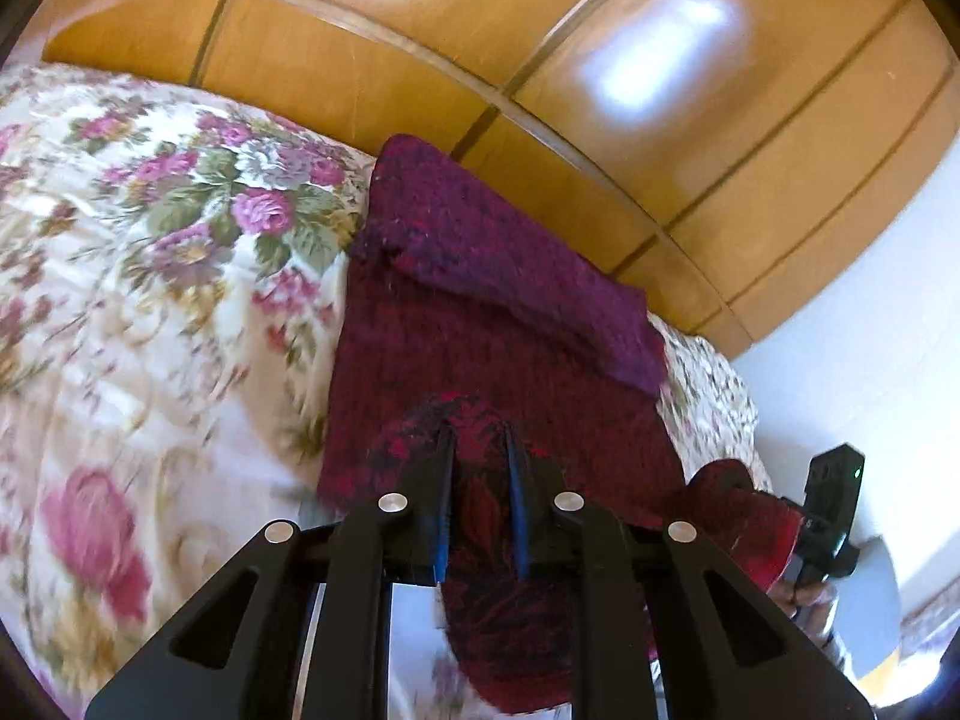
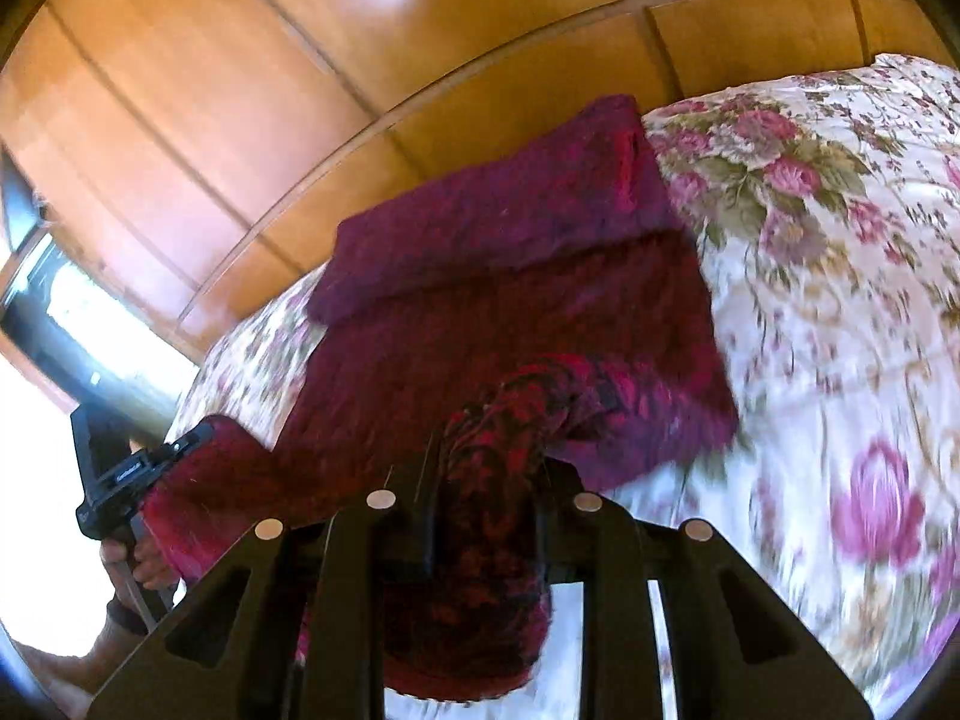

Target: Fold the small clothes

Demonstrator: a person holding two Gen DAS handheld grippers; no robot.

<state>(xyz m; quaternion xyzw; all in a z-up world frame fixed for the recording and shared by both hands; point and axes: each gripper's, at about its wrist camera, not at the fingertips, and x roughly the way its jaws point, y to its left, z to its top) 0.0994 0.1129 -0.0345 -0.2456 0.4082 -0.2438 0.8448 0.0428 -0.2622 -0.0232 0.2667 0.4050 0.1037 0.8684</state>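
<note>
across the middle of both wrist views lies a dark red and purple knitted garment [image 1: 480,324], spread on a cream bedspread printed with pink roses and green leaves [image 1: 156,276]. far end folded over into a purple band toward the upper middle of each frame, close to the bedspread's far edge. near hem lifted off the bed, bunched and clamped.

lower centre of the left wrist view: left gripper [image 1: 480,444], black two-finger tongs with blue pads, clenched on a red-black fold of the knit; cloth fills the narrow gap between the fingers and hangs down below them. lower centre of the right wrist view: right gripper [image 2: 489,456], likewise clenched on another bunch of the same hem, fabric draped over and between its fingers. each tong also seen from the other camera, at the lower right of the left view and the lower left of the right view, gripped by a hand [image 2: 141,558] and wrapped in red knit.

behind the bed, along the top of both frames, glossy orange-brown wooden panelling with dark grooves [image 1: 540,48], right against the bedspread's far edge. open floral bedspread to the left of the garment in the left view, to the right of it in the right view. pale wall [image 1: 870,300] at right in the left view.

small pale lettering on the left tong's body in the right view, too small to read.
</note>
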